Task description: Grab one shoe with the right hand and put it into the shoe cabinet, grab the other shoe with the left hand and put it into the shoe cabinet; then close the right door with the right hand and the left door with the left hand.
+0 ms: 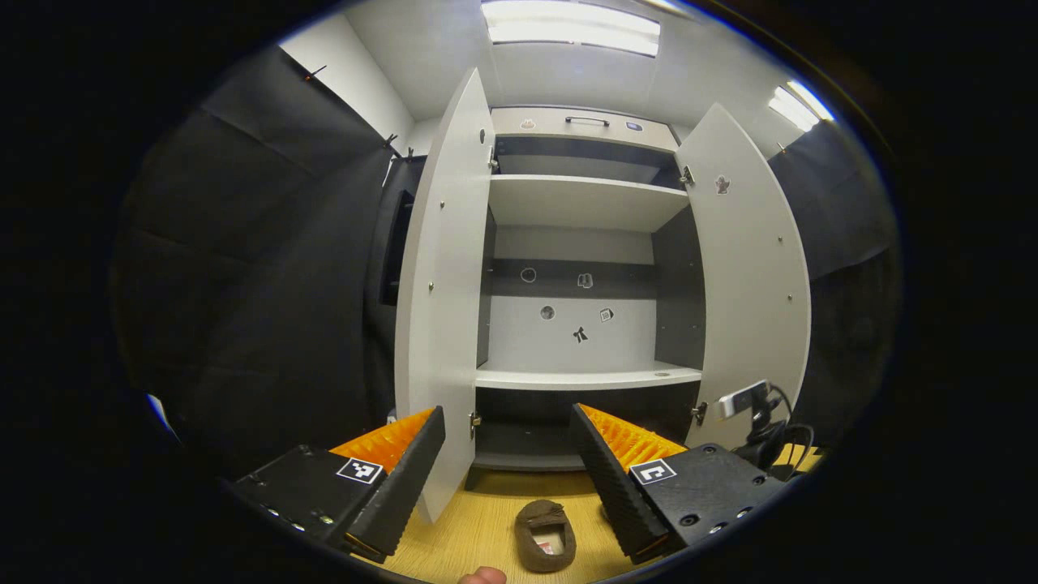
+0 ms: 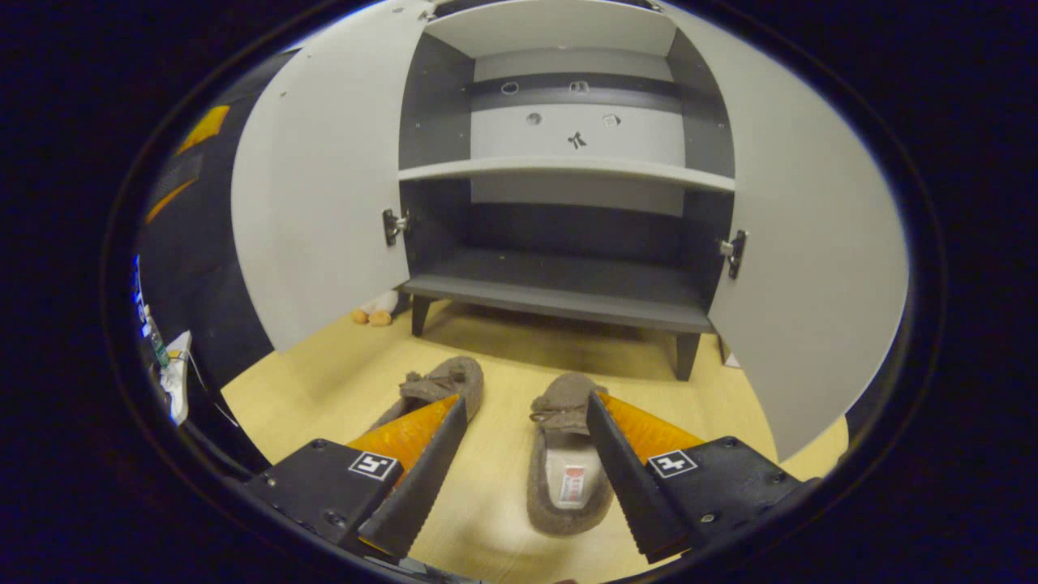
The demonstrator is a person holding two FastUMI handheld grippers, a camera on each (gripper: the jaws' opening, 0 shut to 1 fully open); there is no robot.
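Shoes [image 2: 568, 454] on floor, untouched; right gripper [image 2: 527, 454] wide open above one, left gripper [image 1: 507, 462] wide, empty, facing cabinet [image 1: 584, 243].

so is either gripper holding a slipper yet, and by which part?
Nothing is held. The right gripper is open above the two brown fuzzy slippers on the wooden floor, touching neither. The left gripper is open too, facing the cabinet.

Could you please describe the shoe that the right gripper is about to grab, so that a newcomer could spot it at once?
Start at the open shoe cabinet with both doors swung wide. On the wooden floor before it lie two brown slippers side by side. The one meant is the right-hand slipper, between the fingers of the open right gripper; unlike its neighbour, its white insole label shows.
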